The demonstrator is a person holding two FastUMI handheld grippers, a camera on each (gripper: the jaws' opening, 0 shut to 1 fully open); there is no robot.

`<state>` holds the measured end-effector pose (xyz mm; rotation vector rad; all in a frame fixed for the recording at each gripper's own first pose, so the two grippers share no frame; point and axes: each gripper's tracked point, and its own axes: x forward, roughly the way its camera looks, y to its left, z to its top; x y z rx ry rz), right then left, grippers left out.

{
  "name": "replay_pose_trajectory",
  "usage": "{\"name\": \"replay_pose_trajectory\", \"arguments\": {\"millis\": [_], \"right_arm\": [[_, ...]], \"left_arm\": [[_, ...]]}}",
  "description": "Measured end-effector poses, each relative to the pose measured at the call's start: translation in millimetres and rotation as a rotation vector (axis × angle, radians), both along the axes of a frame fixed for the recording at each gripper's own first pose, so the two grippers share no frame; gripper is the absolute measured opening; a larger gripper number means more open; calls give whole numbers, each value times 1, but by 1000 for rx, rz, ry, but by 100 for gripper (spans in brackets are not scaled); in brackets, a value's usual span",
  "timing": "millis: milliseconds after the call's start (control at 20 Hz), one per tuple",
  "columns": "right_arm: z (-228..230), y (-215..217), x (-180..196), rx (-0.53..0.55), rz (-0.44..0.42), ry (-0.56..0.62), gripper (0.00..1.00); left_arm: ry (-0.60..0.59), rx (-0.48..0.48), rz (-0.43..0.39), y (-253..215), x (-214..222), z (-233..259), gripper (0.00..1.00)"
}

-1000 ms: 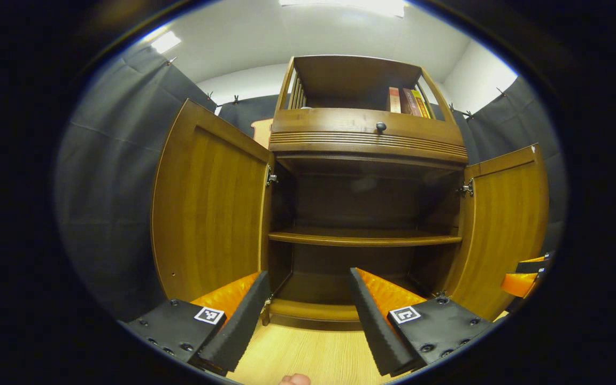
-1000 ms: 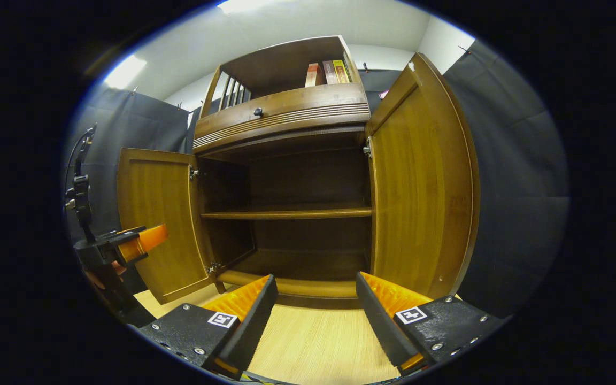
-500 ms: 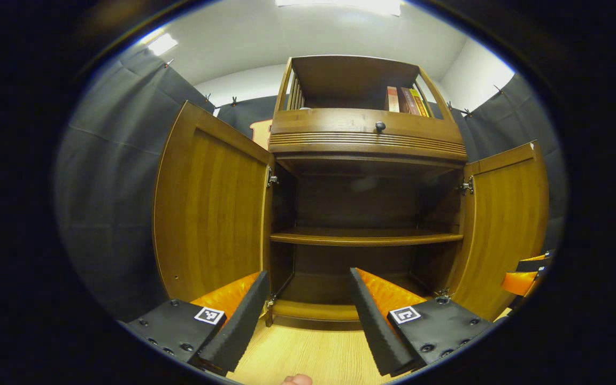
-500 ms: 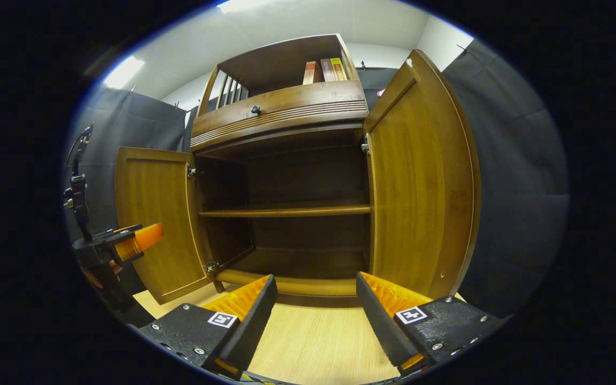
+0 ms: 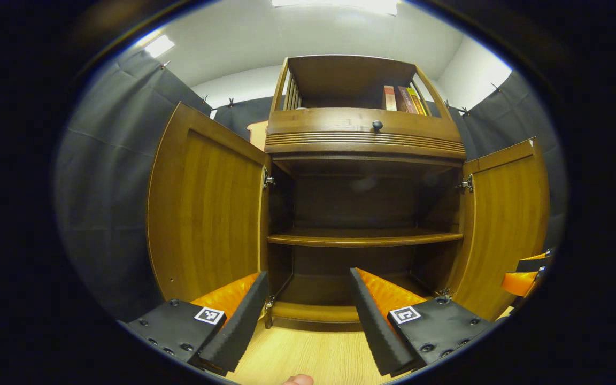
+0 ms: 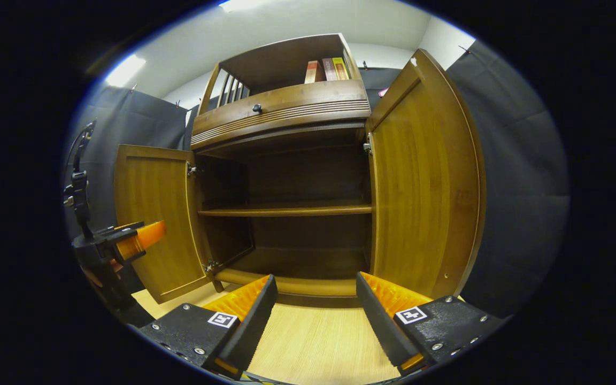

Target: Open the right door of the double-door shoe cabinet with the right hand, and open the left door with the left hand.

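Light from above: bright ceiling panel (image 5: pixel 335 4) blown out at top of left gripper view, second panel (image 6: pixel 125 71) glaring at upper left of right gripper view. White ceiling evenly bright. Cabinet interior (image 5: pixel 364 206) dim, back wall nearly black, deep shadow under shelf (image 6: pixel 286 211). Door insides (image 6: pixel 417 187) warm, well lit, soft sheen. Strong fisheye bending: straight door edges bow outward near rim. Focus sharp at centre, slight softness and blue fringe at edge.

Both views sit low near the floor (image 5: pixel 308 355), facing up into the open shoe cabinet (image 5: pixel 364 238). The left gripper view looks from left of centre, the right gripper view from farther right; both share its shelves and doors.
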<state>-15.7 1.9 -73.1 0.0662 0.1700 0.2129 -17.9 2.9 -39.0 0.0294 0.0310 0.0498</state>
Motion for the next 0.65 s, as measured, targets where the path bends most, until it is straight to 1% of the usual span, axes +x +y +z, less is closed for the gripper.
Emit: {"name": "replay_pose_trajectory", "arguments": {"millis": [100, 200, 250, 350, 650], "right_arm": [[1, -1, 0, 4, -2, 0, 92], [1, 0, 1, 5, -4, -1, 92], [1, -1, 2, 3, -5, -1, 92], [1, 0, 2, 0, -3, 0, 92], [-2, 2, 4, -1, 2, 6, 92]], "left_arm": [[-1, 3, -1, -1, 1, 1, 96], [-3, 6, -3, -1, 2, 0, 95], [-6, 11, -2, 0, 2, 0, 96], [2, 19, 6, 3, 2, -4, 95], [11, 19, 6, 4, 3, -1, 95]]}}
